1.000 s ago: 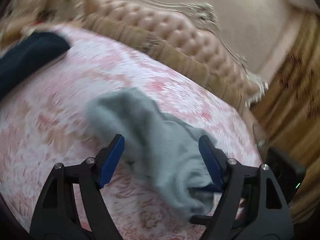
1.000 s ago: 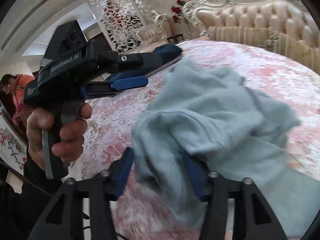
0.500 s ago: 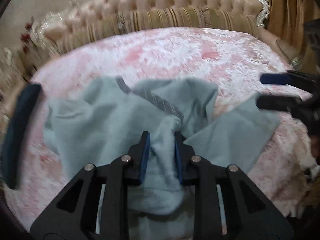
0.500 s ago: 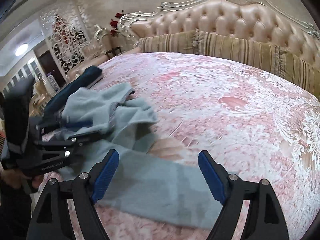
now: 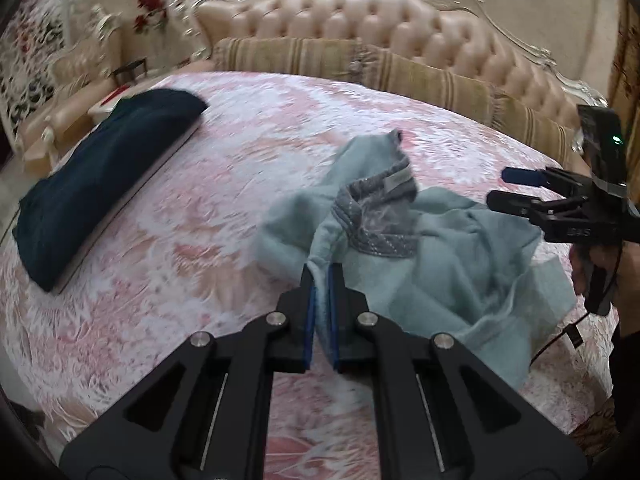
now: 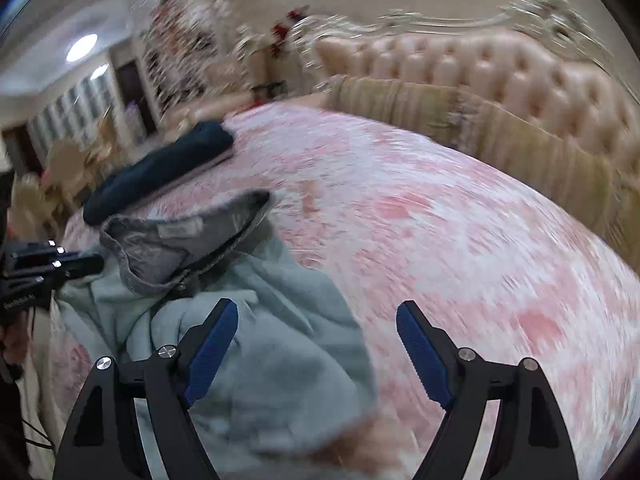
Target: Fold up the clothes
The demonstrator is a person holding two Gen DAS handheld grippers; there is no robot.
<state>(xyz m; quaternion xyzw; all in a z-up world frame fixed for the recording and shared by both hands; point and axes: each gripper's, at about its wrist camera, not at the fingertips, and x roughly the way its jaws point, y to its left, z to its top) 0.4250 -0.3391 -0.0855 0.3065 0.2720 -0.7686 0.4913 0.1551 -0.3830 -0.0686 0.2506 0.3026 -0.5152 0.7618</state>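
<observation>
Left gripper (image 5: 321,280): clenched on a fold of the light blue garment (image 5: 448,264), cloth pinched between the blue pads. A second ago its jaws stood wide around the cloth.

Right gripper (image 6: 316,344): jaws spread wide, nothing gripped; its left finger hangs over the garment's edge. A second ago cloth was bunched between them.

Garment lies crumpled on the pink bedspread (image 5: 160,240), grey collar (image 5: 380,220) up. Collar tag too blurred to read. Dark folded garment (image 5: 100,184) lies well apart.
</observation>
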